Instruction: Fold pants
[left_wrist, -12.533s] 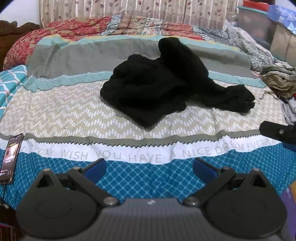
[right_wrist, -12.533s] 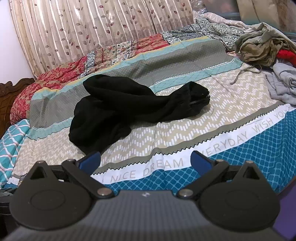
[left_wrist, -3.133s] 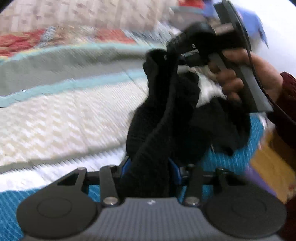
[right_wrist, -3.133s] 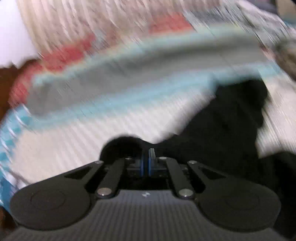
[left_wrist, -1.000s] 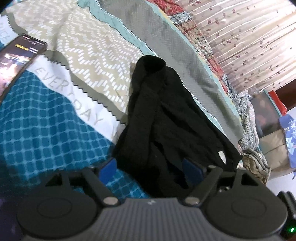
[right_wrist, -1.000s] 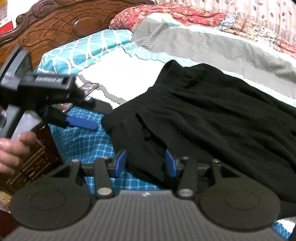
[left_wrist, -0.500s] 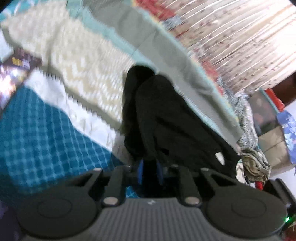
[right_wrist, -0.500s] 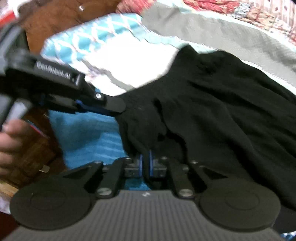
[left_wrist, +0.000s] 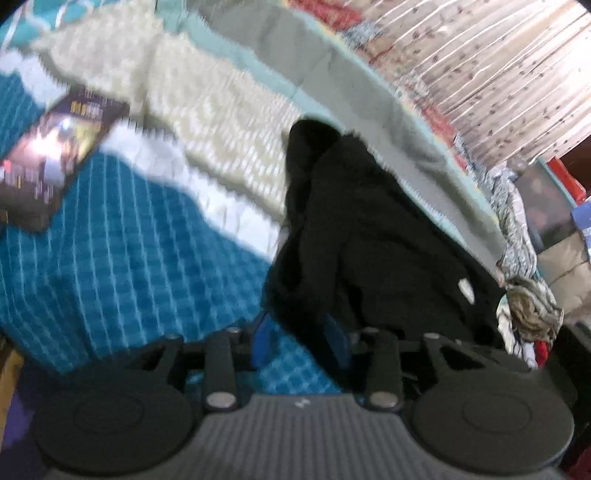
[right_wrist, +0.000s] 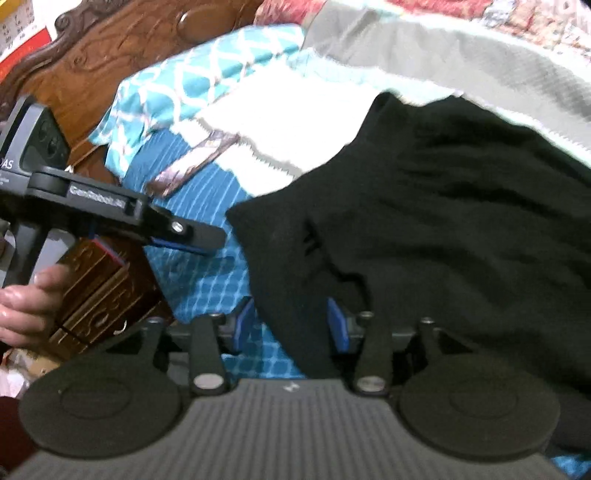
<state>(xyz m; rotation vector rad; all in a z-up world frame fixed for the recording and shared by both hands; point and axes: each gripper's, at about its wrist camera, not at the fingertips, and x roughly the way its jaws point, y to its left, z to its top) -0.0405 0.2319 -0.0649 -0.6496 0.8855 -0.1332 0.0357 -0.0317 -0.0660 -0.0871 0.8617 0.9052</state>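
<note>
The black pants (left_wrist: 376, 236) lie spread on the patterned bedspread (left_wrist: 129, 240), their near edge at the bed's front. My left gripper (left_wrist: 299, 343) straddles that edge; its jaws are opening, and cloth hangs between the blue pads without being pinched. In the right wrist view the pants (right_wrist: 443, 206) fill the right half. My right gripper (right_wrist: 291, 325) is opening too, with a fold of the edge loose between its pads. The left gripper (right_wrist: 210, 240) also shows from the side there, just left of the pants, held by a hand (right_wrist: 26, 306).
A lit phone (left_wrist: 55, 155) lies on the blue band of the bedspread, left of the pants. A carved wooden headboard (right_wrist: 110, 55) stands behind a teal pillow (right_wrist: 207, 70). A heap of other clothes (left_wrist: 532, 310) and boxes (left_wrist: 554, 206) sit at the far right.
Half a second ago both grippers were pinched shut on the pants' near edge. Both pairs of pads have since parted, letting go of the cloth. The pants still lie flat.
</note>
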